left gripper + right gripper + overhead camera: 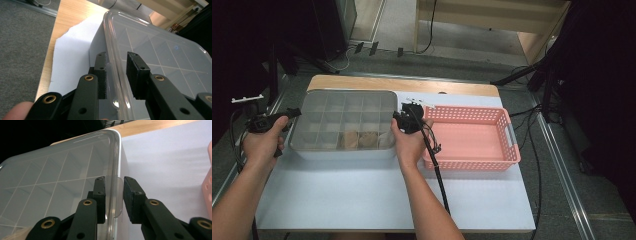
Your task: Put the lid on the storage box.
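Observation:
A clear plastic compartment box [343, 120] with its lid on stands at the left-middle of the table. Brownish items [359, 140] lie in its front compartments. My left gripper [294, 112] is at the box's left edge. In the left gripper view, my left gripper [116, 75] has its jaws closed around the lid's rim and a clear tab [112, 85]. My right gripper [404, 112] is at the box's right edge. In the right gripper view, my right gripper [114, 195] pinches the clear side tab [117, 195] of the lid [50, 170].
A pink plastic basket [472, 164] stands just right of the box, close to my right hand. A pale sheet [362, 195] covers the wooden table [412, 84]. The right gripper's cable [439, 175] trails toward the front edge. Dark stands flank the table.

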Demonstrator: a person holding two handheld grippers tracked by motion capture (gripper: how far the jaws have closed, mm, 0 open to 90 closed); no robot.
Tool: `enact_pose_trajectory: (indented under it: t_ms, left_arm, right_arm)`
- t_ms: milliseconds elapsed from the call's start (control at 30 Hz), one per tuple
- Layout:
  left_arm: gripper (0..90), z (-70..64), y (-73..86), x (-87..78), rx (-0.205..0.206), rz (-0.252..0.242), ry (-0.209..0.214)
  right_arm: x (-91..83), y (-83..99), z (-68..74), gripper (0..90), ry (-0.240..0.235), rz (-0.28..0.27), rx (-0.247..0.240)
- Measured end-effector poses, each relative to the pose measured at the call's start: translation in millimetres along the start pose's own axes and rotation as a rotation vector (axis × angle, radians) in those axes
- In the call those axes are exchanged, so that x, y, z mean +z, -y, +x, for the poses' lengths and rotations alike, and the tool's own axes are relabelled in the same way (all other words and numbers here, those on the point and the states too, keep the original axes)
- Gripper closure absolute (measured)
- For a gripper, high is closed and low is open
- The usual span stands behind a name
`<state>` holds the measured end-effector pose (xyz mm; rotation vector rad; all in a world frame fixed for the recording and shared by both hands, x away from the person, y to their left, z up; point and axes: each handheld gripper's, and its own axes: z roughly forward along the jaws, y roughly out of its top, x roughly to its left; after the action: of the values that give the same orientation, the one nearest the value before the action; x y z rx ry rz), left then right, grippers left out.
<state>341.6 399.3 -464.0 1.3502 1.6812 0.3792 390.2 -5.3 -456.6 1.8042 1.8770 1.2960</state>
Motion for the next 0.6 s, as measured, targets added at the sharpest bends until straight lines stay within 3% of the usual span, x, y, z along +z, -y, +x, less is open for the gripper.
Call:
enact_pose_trajectory:
  t_ms: [167,200,233,333,367,467,533,600]
  left_arm:
    - [72.1,-1.4,1.9,1.7,0.009,-0.016,-0.011]
    - [72.0,-1.3,1.9,1.4,0.010,-0.013,-0.008]
    - [71.9,-1.9,2.1,1.4,0.012,-0.017,-0.009]
    - [69.8,-2.1,2.9,1.4,0.027,-0.012,-0.002]
    - [67.4,-2.5,3.5,1.7,0.028,-0.008,0.005]
    - [61.8,-4.0,6.2,-0.1,0.042,-0.003,0.006]
    - [61.9,-3.2,7.9,-3.4,0.050,-0.004,0.009]
    - [62.6,-2.2,10.0,-5.9,0.046,-0.008,0.015]
  right_arm:
    - [-1.6,0.5,2.0,74.2,0.016,-0.009,-0.030]
    - [-2.1,0.6,2.3,77.1,0.020,-0.018,-0.041]
    - [-3.5,0.8,4.0,87.9,0.030,-0.032,-0.050]
    - [0.6,4.9,12.8,79.4,-0.066,-0.012,-0.089]
    - [1.0,6.8,16.0,75.6,-0.068,-0.005,-0.093]
    - [-1.4,10.1,20.4,73.0,-0.029,-0.042,-0.151]
    - [-6.0,9.1,17.0,67.7,-0.011,-0.057,-0.139]
    - [-8.7,7.8,11.8,61.3,0.040,-0.055,-0.123]
